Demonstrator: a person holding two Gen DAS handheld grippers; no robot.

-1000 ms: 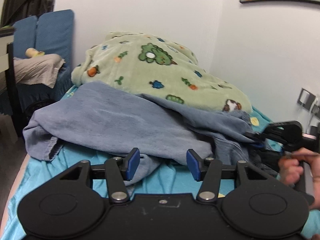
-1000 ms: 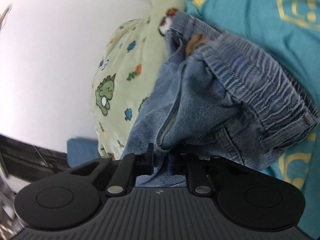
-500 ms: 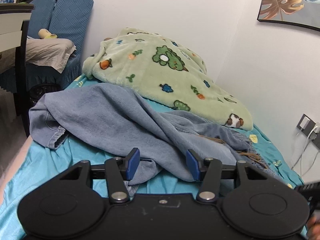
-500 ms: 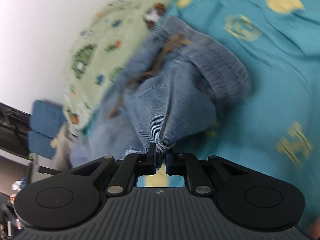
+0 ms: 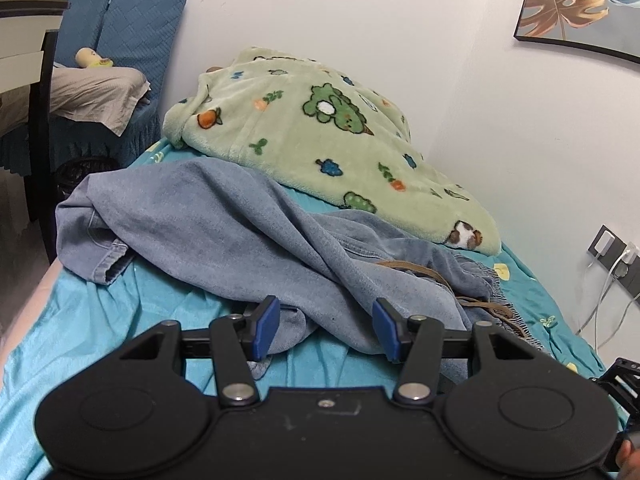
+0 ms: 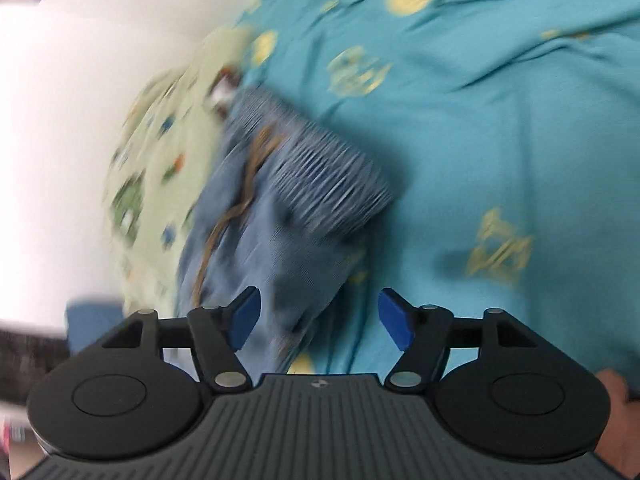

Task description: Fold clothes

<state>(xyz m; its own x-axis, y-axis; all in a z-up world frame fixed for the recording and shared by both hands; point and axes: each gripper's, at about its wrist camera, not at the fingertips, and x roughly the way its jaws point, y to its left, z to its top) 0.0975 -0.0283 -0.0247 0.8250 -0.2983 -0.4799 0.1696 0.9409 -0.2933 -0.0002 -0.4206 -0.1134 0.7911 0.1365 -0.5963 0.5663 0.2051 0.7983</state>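
Note:
A pair of light blue jeans (image 5: 224,232) lies crumpled across the teal bedsheet (image 5: 132,312), with a brown drawstring at the waistband on the right. My left gripper (image 5: 326,328) is open just above the near fold of the denim, holding nothing. In the blurred right wrist view, the jeans (image 6: 280,216) lie with their elastic waistband toward the sheet's middle. My right gripper (image 6: 316,318) stands open over the near edge of the denim, with cloth lying between its blue pads but not pinched.
A green cartoon-print blanket (image 5: 320,140) is heaped at the back against the white wall. A blue chair (image 5: 132,32) with beige cloth stands at far left beside a dark table leg. Wall sockets with cables (image 5: 612,252) sit at right. The teal sheet (image 6: 500,128) spreads to the right.
My right gripper, shut on the jeans' edge in the earlier frames, has opened and let go. The denim has dropped flatter on the bed. The left view has shifted slightly.

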